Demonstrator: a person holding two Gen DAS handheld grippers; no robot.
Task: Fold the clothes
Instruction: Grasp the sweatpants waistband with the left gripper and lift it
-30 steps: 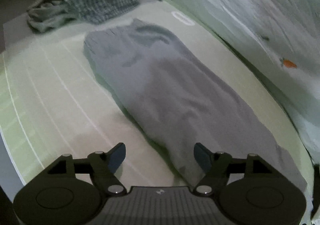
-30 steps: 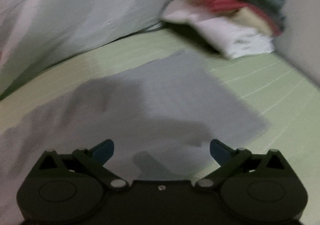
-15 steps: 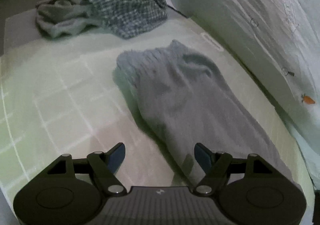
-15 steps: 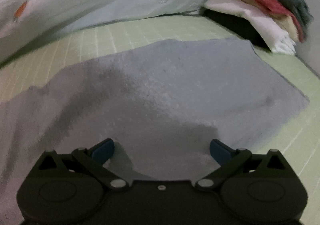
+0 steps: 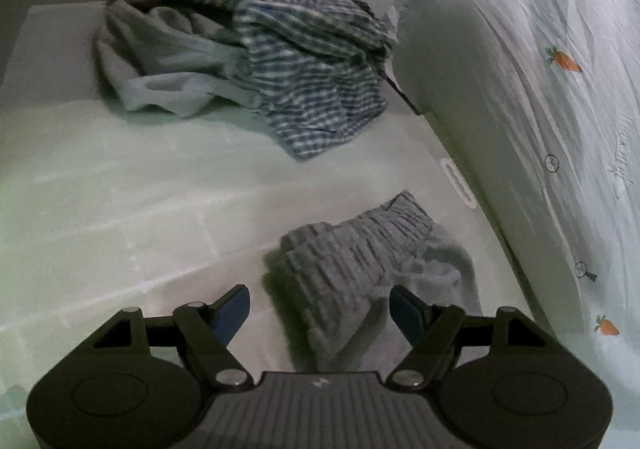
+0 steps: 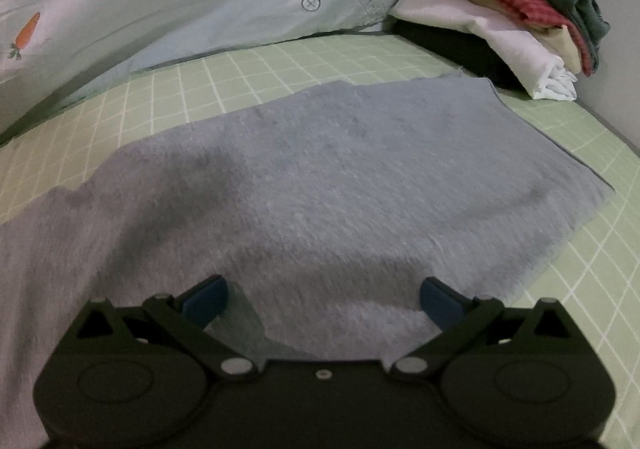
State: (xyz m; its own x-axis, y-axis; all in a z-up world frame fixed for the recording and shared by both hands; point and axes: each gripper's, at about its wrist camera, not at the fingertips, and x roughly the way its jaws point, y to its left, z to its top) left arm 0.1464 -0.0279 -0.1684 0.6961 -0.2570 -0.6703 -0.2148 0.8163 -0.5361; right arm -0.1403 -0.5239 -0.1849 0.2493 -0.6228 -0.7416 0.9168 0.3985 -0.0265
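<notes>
A grey garment lies flat on the green checked bed sheet. Its gathered waistband end (image 5: 360,253) shows in the left wrist view, right in front of my left gripper (image 5: 320,309), which stands open with the bunched fabric between its blue pads, not pinched. In the right wrist view the wide flat end of the grey garment (image 6: 340,185) spreads out ahead. My right gripper (image 6: 322,297) hovers low over its near edge, open, with nothing held.
A heap of unfolded clothes, a blue checked shirt (image 5: 312,61) among them, sits at the far end of the bed. A stack of folded clothes (image 6: 520,17) rests at the back right. A pale quilt with carrot prints (image 5: 540,89) runs along the far side.
My left gripper has travelled along the garment to its waistband end, and the heap of clothes looms closer. My right gripper has dropped lower and nearer over the flat end. Both stay open.
</notes>
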